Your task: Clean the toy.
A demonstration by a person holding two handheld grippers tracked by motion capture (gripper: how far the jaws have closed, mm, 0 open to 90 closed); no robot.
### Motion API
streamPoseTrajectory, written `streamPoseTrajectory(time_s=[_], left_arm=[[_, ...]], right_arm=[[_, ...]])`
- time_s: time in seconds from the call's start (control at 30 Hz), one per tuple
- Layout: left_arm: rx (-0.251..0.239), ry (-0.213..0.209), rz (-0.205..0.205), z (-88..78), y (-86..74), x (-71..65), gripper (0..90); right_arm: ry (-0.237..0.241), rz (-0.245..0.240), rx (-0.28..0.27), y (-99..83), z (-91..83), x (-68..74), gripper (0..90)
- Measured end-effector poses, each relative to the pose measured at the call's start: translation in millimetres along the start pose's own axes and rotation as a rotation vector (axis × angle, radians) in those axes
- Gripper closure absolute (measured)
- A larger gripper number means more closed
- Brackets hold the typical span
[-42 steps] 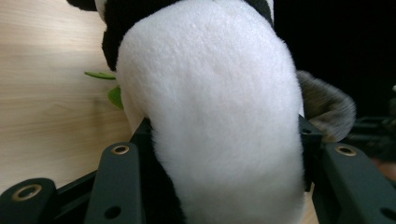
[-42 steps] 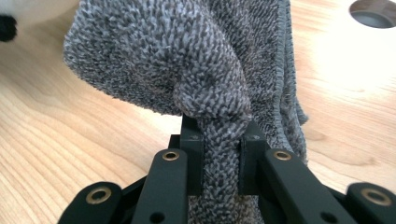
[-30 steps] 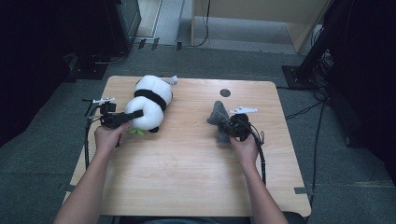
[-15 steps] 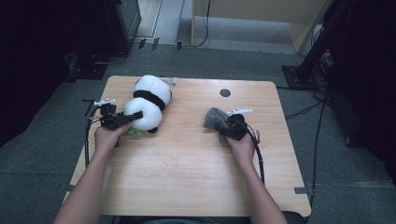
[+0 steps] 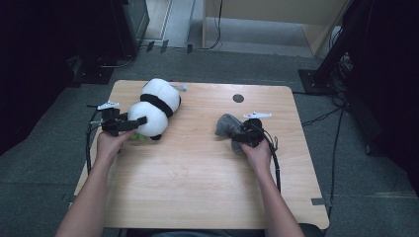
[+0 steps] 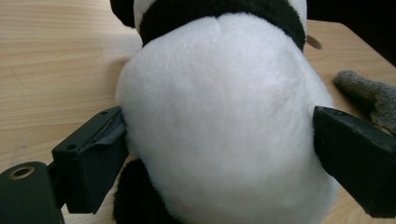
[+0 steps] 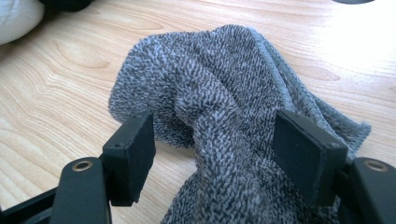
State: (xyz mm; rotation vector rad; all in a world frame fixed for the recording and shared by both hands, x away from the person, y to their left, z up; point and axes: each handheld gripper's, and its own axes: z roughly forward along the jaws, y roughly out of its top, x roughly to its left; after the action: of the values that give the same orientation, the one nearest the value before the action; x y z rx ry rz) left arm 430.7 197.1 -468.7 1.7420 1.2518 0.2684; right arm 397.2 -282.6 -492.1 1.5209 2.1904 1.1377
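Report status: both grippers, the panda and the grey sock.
Left gripper jaws just opened, straddling panda plush. Right gripper jaws just opened, grey sock loose between them. Both lie on the table. Nothing in the way.

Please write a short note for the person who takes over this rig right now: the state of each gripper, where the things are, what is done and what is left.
Left gripper: fingers have just been opening; the plush panda sits between them at the table's left, left finger touching its side.
Right gripper: fingers have just been opening, with gaps around the grey knitted sock, which lies crumpled right of centre.
Done: both things rest on the table, grips loosened.
Left: probably back both grippers away.
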Motion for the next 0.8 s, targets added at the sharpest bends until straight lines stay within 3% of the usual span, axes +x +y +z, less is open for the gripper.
streamPoseTrajectory(time_s=[0.23,0.4,0.6,0.73,0.8], left_arm=[[-0.003,-0.024,0.015,-16.2,3.2,-1.3,7.4],[0.027,-0.01,0.064,-24.8,-0.9,-11.7,7.5],[0.032,-0.022,0.094,-36.4,-6.5,-22.4,8.2],[0.044,-0.032,0.097,-43.1,-12.8,-31.2,8.2],[0.06,-0.026,0.122,-45.0,-15.9,-35.5,8.4]], right_arm=[[0.012,-0.019,0.007,3.4,-8.8,5.3,30.8],[0.016,-0.04,0.01,4.3,-16.1,9.5,30.8],[0.028,-0.047,-0.001,3.3,-26.1,10.5,31.0],[0.031,-0.034,0.001,-0.1,-32.7,8.9,31.4],[0.035,-0.025,-0.01,-3.4,-35.1,9.3,32.0]])
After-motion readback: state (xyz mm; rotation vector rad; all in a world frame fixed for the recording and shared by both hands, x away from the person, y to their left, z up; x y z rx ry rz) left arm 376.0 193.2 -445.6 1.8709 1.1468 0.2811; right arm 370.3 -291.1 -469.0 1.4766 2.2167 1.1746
